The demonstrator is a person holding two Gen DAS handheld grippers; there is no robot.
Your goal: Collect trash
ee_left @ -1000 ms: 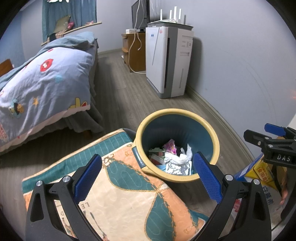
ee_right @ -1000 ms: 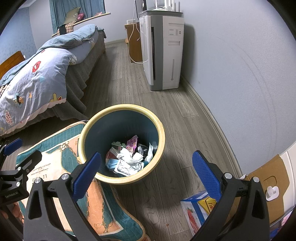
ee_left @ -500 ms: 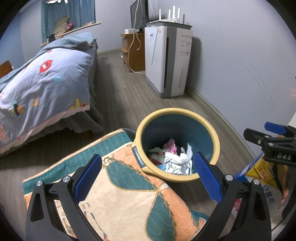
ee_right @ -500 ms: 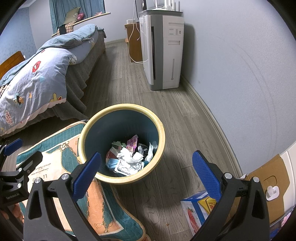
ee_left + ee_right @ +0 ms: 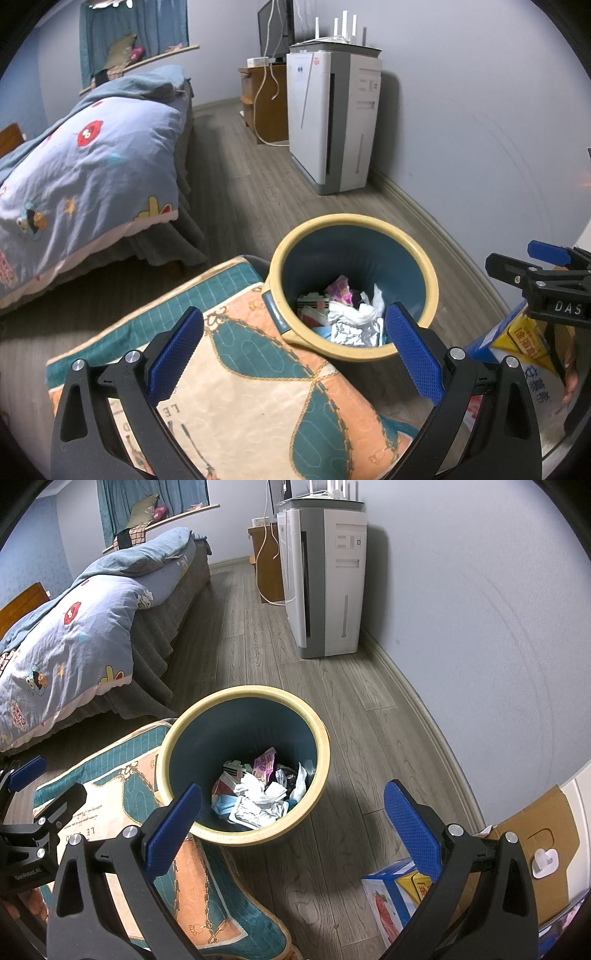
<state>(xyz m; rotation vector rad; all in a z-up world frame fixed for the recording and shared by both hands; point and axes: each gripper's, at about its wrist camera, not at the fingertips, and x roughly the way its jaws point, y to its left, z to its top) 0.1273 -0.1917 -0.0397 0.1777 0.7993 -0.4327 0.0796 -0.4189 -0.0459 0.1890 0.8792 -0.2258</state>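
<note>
A round trash bin (image 5: 424, 273) with a yellow rim and blue inside stands on the wood floor; it also shows in the right wrist view (image 5: 321, 734). Crumpled paper and wrappers (image 5: 351, 317) lie in its bottom, also seen from the right (image 5: 255, 794). My left gripper (image 5: 295, 350) is open and empty, above the mat beside the bin. My right gripper (image 5: 291, 823) is open and empty, above the bin's near rim and the floor. The right gripper also shows at the right edge of the left wrist view (image 5: 543, 273).
A teal and orange quilted mat (image 5: 240, 387) lies on the floor against the bin. A blue and yellow carton (image 5: 399, 893) stands near the wall at the right. A bed (image 5: 85, 155) is on the left. A white air purifier (image 5: 332, 118) stands against the wall.
</note>
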